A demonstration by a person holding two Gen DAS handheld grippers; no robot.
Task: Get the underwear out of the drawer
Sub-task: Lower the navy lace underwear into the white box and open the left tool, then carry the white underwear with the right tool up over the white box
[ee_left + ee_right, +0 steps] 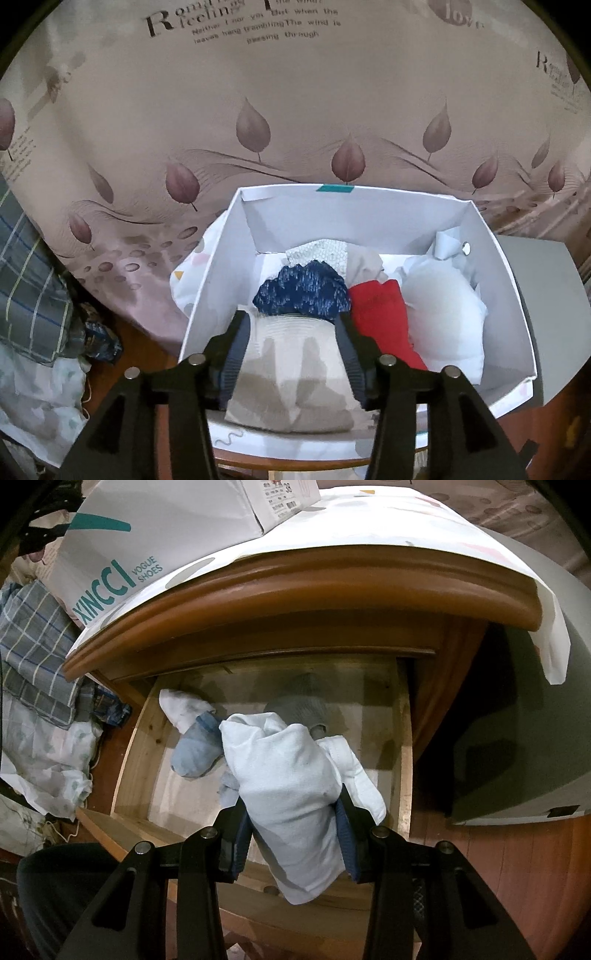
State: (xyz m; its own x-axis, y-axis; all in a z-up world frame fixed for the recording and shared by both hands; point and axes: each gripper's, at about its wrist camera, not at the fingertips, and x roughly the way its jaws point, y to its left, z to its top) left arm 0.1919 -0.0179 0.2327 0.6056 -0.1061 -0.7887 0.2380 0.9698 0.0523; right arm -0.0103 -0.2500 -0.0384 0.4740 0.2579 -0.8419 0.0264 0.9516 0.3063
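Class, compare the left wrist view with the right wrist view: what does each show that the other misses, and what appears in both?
Only the left wrist view shows the inside of the white box, with a navy garment, a red garment and the beige garment held by the left hand-held gripper.

Only the right wrist view shows the open wooden drawer and the right hand-held gripper clamping a white garment.

Both show the plaid cloth at left.

left gripper (293, 325) | jaws closed on beige folded garment (295, 384), held over near end of white box (221, 258) || right gripper (293, 812) | jaws clamped on white garment (288, 782), above open drawer (136, 760)
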